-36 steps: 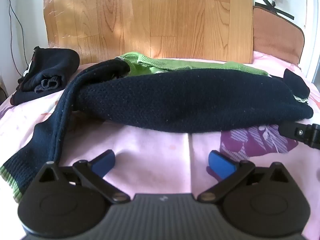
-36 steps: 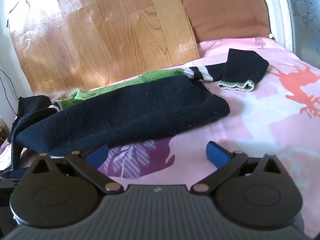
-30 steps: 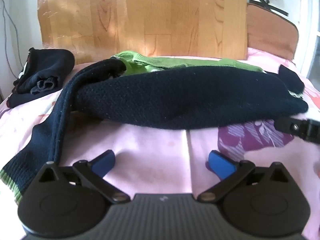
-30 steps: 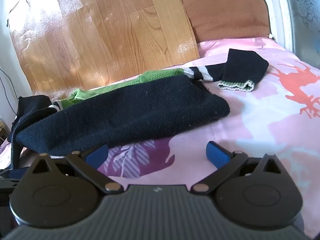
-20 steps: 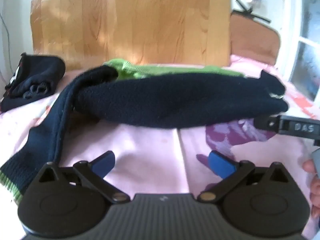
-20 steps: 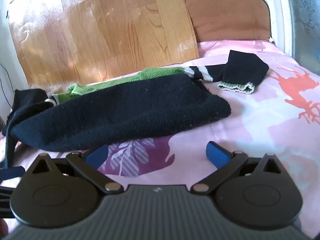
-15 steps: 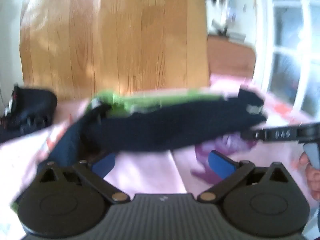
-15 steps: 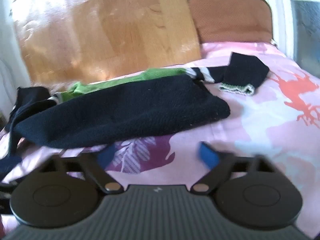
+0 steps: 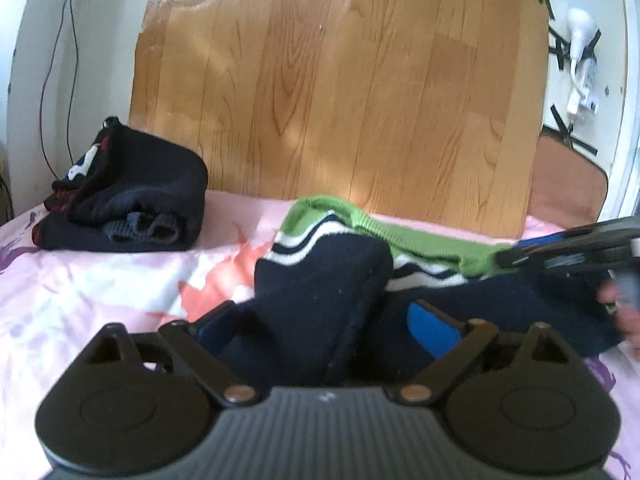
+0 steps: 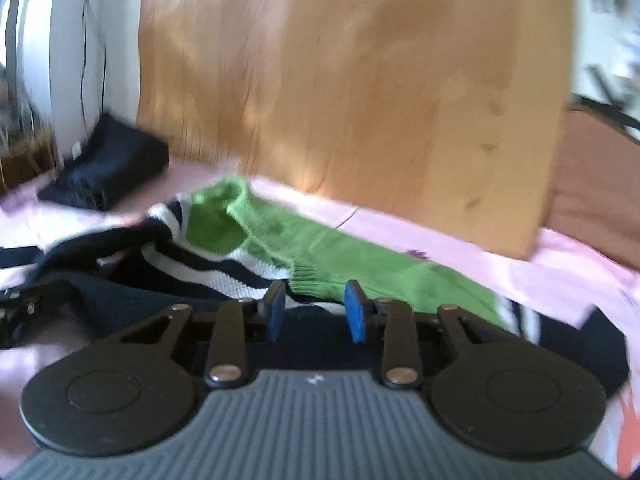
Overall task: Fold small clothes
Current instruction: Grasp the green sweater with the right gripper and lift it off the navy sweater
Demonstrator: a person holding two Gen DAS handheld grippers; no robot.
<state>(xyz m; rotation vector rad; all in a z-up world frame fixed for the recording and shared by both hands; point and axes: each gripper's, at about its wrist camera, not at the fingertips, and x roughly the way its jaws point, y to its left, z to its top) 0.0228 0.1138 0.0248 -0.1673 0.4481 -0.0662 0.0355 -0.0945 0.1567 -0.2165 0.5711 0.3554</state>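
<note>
The sweater (image 9: pixel 320 288), navy with white stripes and a green top part, lies across the pink bed (image 9: pixel 100 280) in front of the wooden board (image 9: pixel 340 92). It is already doubled over lengthwise, the navy half on top, which suggests the sides come in next.

The left gripper (image 9: pixel 320 326) sits low over the sweater's left end. A navy fold of sleeve or shoulder rises between its jaws, which are wide and just starting to close; the pads do not press the knit yet, so it grasps nothing. Set there, it can pinch that end and carry it inward.

The right gripper (image 10: pixel 316 308) hovers over the navy body just in front of the green ribbed hem (image 10: pixel 320 280). Its jaws are narrowing, with dark knit below the gap; blur hides whether any cloth is caught, though the pads look free of it. In the left view it comes in from the right above the green band, a fingertip (image 9: pixel 608 292) showing beside it.

A folded dark garment (image 9: pixel 128 204) waits at the far left of the bed, well apart, probably one already finished.

A second ago both grippers hung back over bare sheet, jaws fully spread, the sweater ahead of them. Now both have gone forward onto it, and the left sleeve that trailed toward the camera lies bunched between the left jaws.
</note>
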